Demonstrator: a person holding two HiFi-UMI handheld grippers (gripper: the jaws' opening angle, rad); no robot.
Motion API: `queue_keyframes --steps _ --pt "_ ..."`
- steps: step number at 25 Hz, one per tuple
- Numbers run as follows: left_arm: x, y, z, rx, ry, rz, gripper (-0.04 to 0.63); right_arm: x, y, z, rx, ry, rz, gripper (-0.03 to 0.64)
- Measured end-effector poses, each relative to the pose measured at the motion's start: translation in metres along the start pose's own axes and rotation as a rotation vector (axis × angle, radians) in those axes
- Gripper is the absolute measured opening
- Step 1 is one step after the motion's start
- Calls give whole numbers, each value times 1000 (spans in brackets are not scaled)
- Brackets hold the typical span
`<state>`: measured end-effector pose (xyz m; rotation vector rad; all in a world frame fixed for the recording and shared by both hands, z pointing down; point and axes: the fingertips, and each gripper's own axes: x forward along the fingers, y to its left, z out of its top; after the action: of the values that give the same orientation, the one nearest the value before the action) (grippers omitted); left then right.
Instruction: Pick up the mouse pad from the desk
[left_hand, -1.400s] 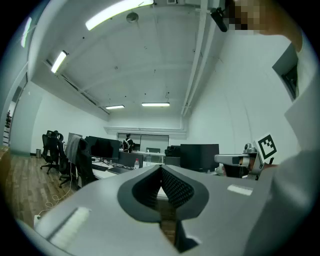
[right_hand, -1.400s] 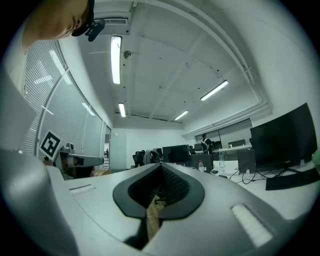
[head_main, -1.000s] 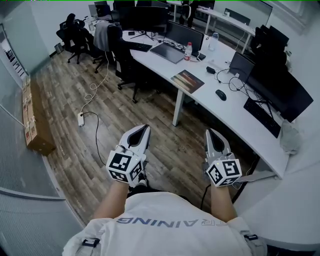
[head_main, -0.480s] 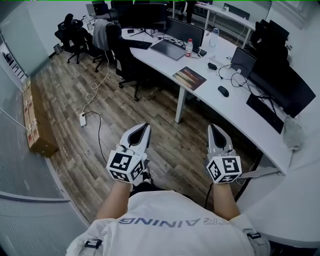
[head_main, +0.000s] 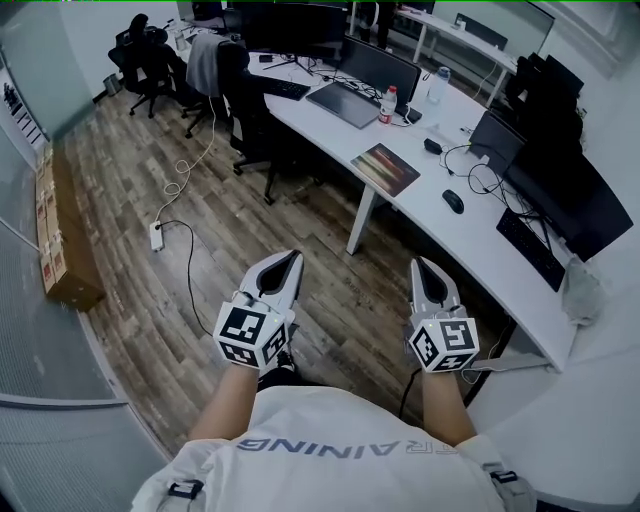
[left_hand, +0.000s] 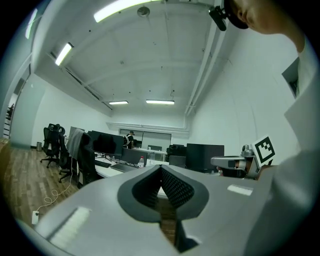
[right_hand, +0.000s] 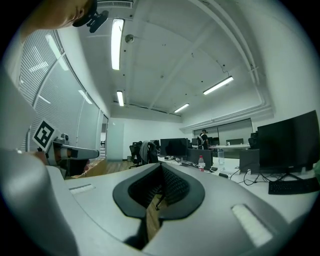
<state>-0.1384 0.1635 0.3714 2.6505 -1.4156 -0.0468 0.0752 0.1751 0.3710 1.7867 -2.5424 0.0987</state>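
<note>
Since a second ago the white desk (head_main: 450, 240) and the mouse pad (head_main: 386, 168) on it have slid slightly lower and rightward in the head view. The pad lies flat by the desk's front edge. Left gripper (head_main: 288, 258) and right gripper (head_main: 421, 266), short of the desk, have jaws pressed together, empty.

The rectangular mouse pad (head_main: 386, 168), printed in dark and orange tones, lies flat. It rests near the white surface's (head_main: 425, 212) front edge.
</note>
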Motion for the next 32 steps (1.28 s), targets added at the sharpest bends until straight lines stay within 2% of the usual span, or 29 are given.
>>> queue_keyframes --steps 6,15,22,32 --pt "24 46 4 -9 -13 -20 3 50 8 0 -21 25 9 17" --pt "69 111 13 -20 5 -90 3 130 17 8 -27 33 -42 17" --pt "84 159 11 -33 39 -125 3 168 16 17 -34 23 -114 15" --pt "126 183 3 -59 55 -124 3 209 -5 1 -8 60 -132 17"
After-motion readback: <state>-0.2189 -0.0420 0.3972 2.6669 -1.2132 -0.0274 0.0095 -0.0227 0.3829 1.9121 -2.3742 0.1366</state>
